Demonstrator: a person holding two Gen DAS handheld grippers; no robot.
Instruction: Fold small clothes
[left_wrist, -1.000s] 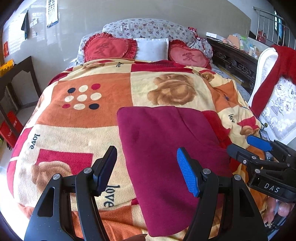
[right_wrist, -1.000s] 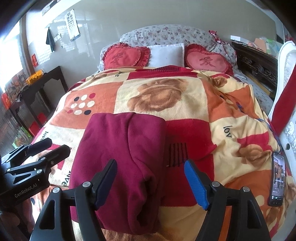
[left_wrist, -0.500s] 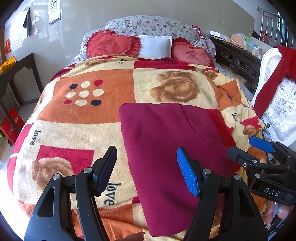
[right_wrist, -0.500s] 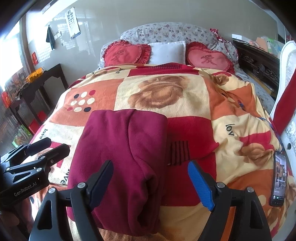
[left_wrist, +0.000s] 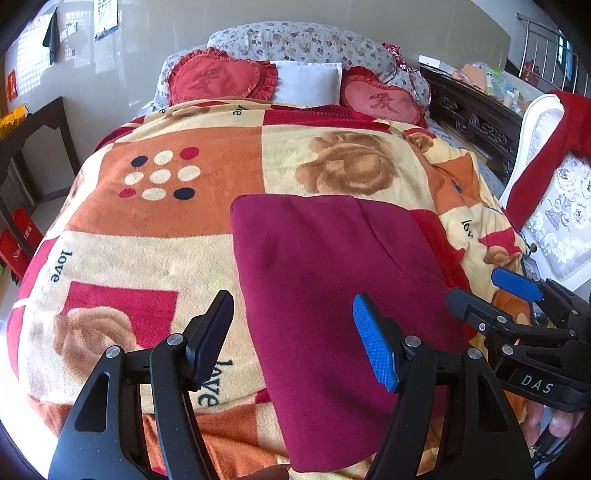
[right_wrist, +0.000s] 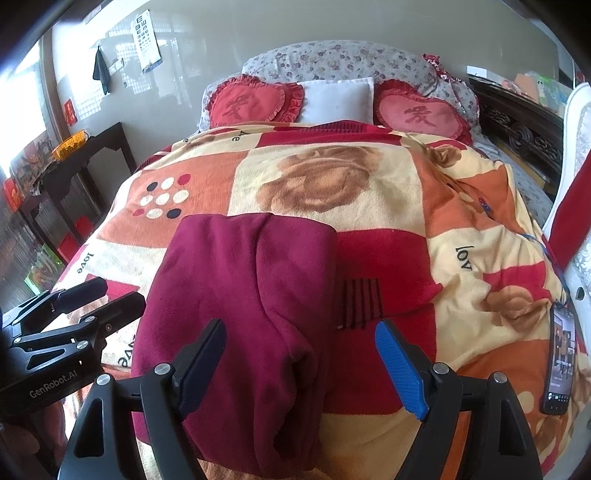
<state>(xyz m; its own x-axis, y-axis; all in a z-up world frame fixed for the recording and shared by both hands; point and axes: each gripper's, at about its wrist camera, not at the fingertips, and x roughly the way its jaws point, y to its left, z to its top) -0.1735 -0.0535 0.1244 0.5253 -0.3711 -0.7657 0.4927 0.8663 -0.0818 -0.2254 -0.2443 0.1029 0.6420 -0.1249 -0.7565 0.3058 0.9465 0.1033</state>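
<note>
Lying folded, maroon garment (left_wrist: 332, 280) edges free; both claws gape.

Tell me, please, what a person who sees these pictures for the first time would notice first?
First the dark red garment, folded and lying on the near part of the bed, on a bright blanket with roses and dots. Then the open left tongs and right tongs, both above the garment's near end and holding nothing. Behind, two red heart cushions flank a white pillow at the head of the bed.
</note>
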